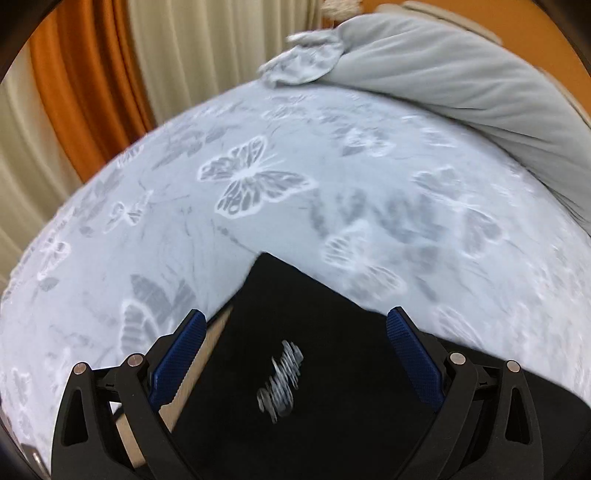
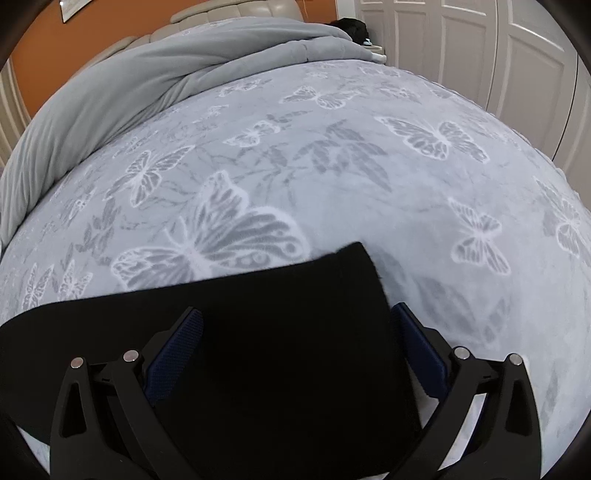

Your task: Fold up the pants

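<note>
Both grippers are spread wide, their blue ribbed pads apart with nothing pinched between them. The left gripper [image 1: 295, 325] hangs over a corner of the black pants [image 1: 314, 369], and the cloth lies flat beneath and between its fingers rather than caught by them; a small white printed mark [image 1: 280, 380], too blurred to read, sits on the fabric midway between the pads. The right gripper [image 2: 297, 321] stands likewise over the other end of the pants [image 2: 280, 332], whose far corner reaches just past the fingertips and whose edge runs away to the left as a long dark band.

The pants rest on a bed covered with a pale grey-blue blanket [image 2: 369, 221] patterned with white-outlined butterflies and darker grey leaves. A plain grey duvet [image 2: 147, 81] is bunched in a thick roll along the far side of the bed, well apart from the pants; in the left wrist view the same roll [image 1: 461, 81] lies at the upper right with a crumpled flap at its end. Behind it, in the right wrist view, a padded beige headboard [image 2: 236, 9] shows against an orange wall [image 2: 37, 33], and white panelled doors [image 2: 480, 48] fill the upper right. A dark heap [image 2: 351, 27] sits at the far corner of the bed, too small to identify. In the left wrist view, curtains hang beyond the bed's edge: an orange one [image 1: 85, 74] flanked by cream ones [image 1: 207, 48]. A strip of tan surface [image 1: 207, 354] shows beside the left finger, under the pants' near edge.
</note>
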Available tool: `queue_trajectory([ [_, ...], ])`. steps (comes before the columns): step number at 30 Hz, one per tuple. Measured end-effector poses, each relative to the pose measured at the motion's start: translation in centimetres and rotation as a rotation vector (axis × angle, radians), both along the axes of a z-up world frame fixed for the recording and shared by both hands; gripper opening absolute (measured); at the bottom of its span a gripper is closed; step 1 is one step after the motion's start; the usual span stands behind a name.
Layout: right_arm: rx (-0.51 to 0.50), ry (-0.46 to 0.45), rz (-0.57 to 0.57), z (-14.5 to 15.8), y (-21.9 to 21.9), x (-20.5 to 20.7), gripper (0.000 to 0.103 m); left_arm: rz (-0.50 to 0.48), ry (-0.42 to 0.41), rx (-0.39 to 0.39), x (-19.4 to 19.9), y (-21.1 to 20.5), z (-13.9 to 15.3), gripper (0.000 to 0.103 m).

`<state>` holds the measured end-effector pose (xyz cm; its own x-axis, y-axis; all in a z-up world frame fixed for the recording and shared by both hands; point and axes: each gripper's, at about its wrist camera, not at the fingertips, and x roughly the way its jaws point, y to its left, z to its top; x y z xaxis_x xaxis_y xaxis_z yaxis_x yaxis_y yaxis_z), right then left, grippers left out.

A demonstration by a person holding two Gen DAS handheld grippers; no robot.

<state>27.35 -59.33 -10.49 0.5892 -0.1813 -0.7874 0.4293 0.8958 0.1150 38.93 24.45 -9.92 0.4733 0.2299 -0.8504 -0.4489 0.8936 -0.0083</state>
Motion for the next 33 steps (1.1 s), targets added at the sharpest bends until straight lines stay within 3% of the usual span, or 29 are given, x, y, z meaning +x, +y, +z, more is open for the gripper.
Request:
queue_trajectory([
  [1, -0.007, -0.002, 0.006, 0.0, 0.1, 0.0, 0.096, 0.0, 0.015, -0.016, 0.5, 0.5, -0.8, 0.095],
  [3, -0.044, 0.002, 0.011, 0.0, 0.6, 0.0, 0.076, -0.019, 0.018, -0.064, 1.1, 0.9, -1.9, 0.09],
  [4, -0.051, -0.006, 0.012, 0.1, 0.6, -0.2, 0.06, -0.025, -0.002, -0.074, 1.0, 1.0, -2.1, 0.085],
  [5, -0.047, -0.023, 0.015, 0.4, 0.7, -0.4, 0.036, -0.028, -0.025, -0.061, 1.0, 1.0, -2.1, 0.064],
  [6, -0.035, -0.032, 0.021, 0.5, 0.7, -0.6, 0.026, -0.058, -0.049, -0.057, 0.8, 0.7, -1.8, 0.046],
  [7, -0.008, -0.045, 0.028, 0.7, 0.7, -0.9, 0.015, -0.075, -0.037, -0.055, 0.8, 0.6, -1.7, 0.019],
  [8, -0.001, -0.058, 0.032, 1.1, 1.0, -1.2, 0.014, -0.079, -0.04, -0.077, 0.7, 1.0, -1.5, 0.014],
  [12, -0.02, -0.141, 0.045, 4.4, 2.9, -3.6, 0.013, -0.096, -0.171, -0.165, -2.8, 2.2, 2.6, 0.011],
  [17, 0.007, -0.271, 0.098, 10.2, 4.5, -9.9, 0.013, -0.208, -0.282, -0.217, -10.7, 1.6, 9.8, 0.009],
  [21, -0.037, -0.278, 0.148, 12.7, 5.7, -16.3, 0.013, -0.261, -0.316, -0.221, -18.1, 2.1, 12.8, 0.009],
  [25, -0.056, -0.233, 0.163, 11.8, 5.7, -22.4, 0.013, -0.257, -0.266, -0.238, -24.8, 3.8, 11.6, 0.009],
  [28, -0.075, -0.155, 0.181, 8.8, 5.9, -26.3, 0.014, -0.235, -0.188, -0.217, -28.2, 5.0, 8.7, 0.009],
  [31, -0.055, -0.065, 0.176, 5.6, 5.7, -27.8, 0.025, -0.186, -0.08, -0.266, -29.9, 5.7, 4.3, 0.016],
  [32, -0.06, -0.025, 0.154, 4.5, 5.7, -28.3, 0.037, -0.164, -0.069, -0.265, -30.0, 5.8, 3.6, 0.019],
  [33, -0.075, -0.004, 0.135, 4.2, 5.6, -28.7, 0.041, -0.132, -0.072, -0.262, -30.6, 5.8, 3.3, 0.022],
])
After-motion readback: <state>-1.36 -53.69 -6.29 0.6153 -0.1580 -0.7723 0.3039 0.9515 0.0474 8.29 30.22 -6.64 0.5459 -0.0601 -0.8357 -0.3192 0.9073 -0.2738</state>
